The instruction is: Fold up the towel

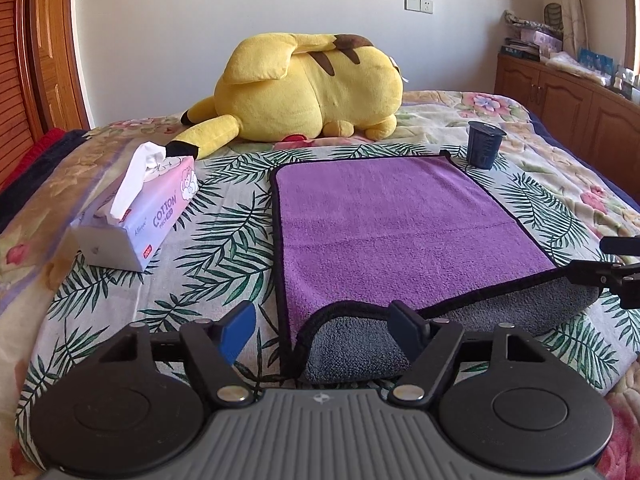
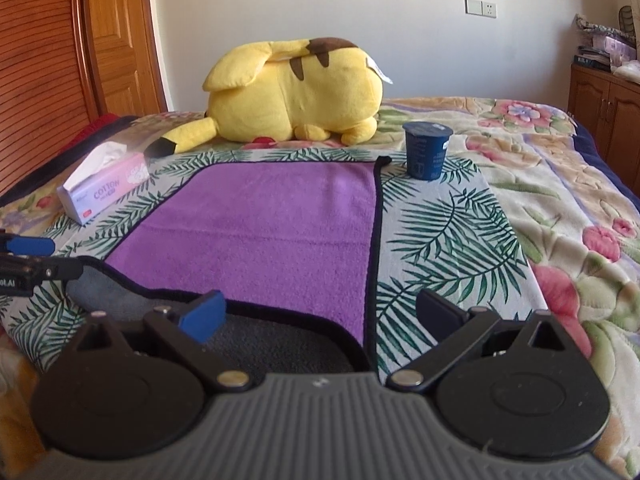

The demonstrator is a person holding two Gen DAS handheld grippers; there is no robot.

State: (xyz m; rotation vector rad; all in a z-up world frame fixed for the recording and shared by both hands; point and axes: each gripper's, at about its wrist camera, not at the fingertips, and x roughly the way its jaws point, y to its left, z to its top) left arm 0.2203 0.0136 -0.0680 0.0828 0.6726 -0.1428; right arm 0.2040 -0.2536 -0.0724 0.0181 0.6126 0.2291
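Note:
A purple towel (image 1: 396,220) with a black hem and grey underside lies flat on the bed; it also shows in the right wrist view (image 2: 260,232). Its near edge is curled over, showing the grey side (image 1: 352,344) (image 2: 280,344). My left gripper (image 1: 324,328) is open, its jaws wide apart around the near left corner, not touching it. My right gripper (image 2: 320,312) is open around the near right corner. Each gripper shows at the edge of the other's view: the right gripper at the right (image 1: 612,272), the left gripper at the left (image 2: 28,260).
A yellow plush toy (image 1: 304,88) lies beyond the towel. A pink tissue pack (image 1: 136,216) sits left of it. A dark blue cup (image 1: 485,144) (image 2: 426,152) stands at the towel's far right corner. A wooden cabinet (image 1: 568,96) lines the right wall.

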